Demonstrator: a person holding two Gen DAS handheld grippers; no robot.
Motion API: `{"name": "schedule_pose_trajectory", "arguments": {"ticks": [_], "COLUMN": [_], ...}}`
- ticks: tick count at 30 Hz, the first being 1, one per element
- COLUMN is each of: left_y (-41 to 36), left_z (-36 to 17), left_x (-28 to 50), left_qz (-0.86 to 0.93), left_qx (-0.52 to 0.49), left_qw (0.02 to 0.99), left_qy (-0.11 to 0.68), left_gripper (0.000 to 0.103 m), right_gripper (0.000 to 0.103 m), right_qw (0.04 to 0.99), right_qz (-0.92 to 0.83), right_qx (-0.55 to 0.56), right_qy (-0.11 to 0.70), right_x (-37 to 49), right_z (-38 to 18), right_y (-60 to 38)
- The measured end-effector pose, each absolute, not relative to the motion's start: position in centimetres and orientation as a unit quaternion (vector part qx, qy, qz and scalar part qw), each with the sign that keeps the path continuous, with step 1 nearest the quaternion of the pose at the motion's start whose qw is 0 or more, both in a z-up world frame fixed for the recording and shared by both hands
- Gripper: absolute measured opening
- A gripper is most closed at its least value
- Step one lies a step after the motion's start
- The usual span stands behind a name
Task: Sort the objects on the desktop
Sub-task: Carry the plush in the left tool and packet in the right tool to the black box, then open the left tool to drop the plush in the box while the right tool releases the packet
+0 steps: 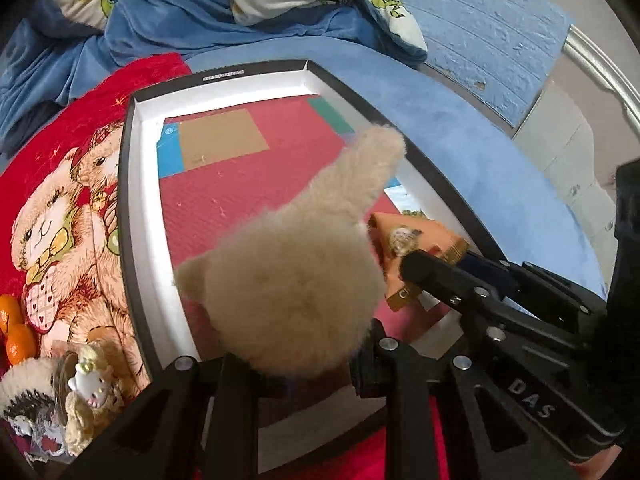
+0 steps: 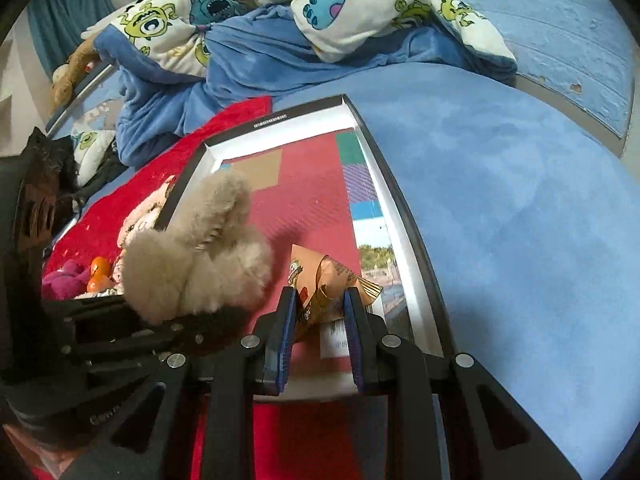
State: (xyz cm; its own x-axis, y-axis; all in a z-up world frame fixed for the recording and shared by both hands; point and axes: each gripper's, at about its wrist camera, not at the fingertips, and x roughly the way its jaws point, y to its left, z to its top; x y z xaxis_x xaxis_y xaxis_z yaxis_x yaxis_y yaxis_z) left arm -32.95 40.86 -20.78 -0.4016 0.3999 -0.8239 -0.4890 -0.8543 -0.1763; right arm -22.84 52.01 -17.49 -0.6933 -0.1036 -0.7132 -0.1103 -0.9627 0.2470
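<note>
Hovering side by side over the near end of the tray [image 2: 404, 216], both grippers carry loads. The left gripper [image 1: 296, 364] is clamped on a beige plush toy [image 1: 296, 280], whose long ear points toward the tray's far edge. The right gripper [image 2: 320, 312] pinches an orange snack packet [image 2: 324, 284] between its blue pads, the packet's long axis running roughly forward, just inside the tray's right wall. Below both lies bare red tray floor, so either hand looks equally near a drop spot. Farther left on the red blanket [image 1: 52, 148] sit oranges [image 1: 16, 332] and what may be small figurines. Beyond lies rumpled bedding [image 2: 248, 12].
</note>
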Motion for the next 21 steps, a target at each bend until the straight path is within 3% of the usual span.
{"name": "schedule_pose_trajectory", "arguments": {"ticks": [13, 17, 18, 19, 20, 21], "left_y": [42.1, 42.1, 41.9, 41.6, 41.2, 40.8], "left_z": [-20.9, -20.7, -20.5, -20.4, -20.1, -19.9], "left_x": [-32.9, -32.9, -32.8, -32.9, -33.1, -33.4], "left_qz": [0.850, 0.857, 0.863, 0.870, 0.874, 0.870], "left_qx": [-0.460, -0.458, -0.454, -0.449, -0.439, -0.440], "left_qw": [0.250, 0.219, 0.201, 0.174, 0.187, 0.211], "left_qy": [0.056, 0.081, 0.097, 0.107, 0.094, 0.073], "left_gripper": [0.023, 0.040, 0.049, 0.068, 0.072, 0.076], "right_gripper": [0.021, 0.026, 0.030, 0.041, 0.058, 0.062], "right_qw": [-0.003, -0.006, -0.010, -0.014, -0.006, 0.003], "right_qz": [0.923, 0.926, 0.927, 0.928, 0.929, 0.931], "right_qx": [-0.364, -0.358, -0.354, -0.349, -0.346, -0.341], "right_qy": [0.129, 0.123, 0.126, 0.127, 0.129, 0.133], "right_x": [-22.6, -22.5, -22.4, -22.3, -22.0, -21.8], "right_z": [-18.2, -18.0, -17.9, -17.7, -17.5, -17.3], "right_y": [52.3, 52.1, 52.1, 52.1, 52.4, 52.7]}}
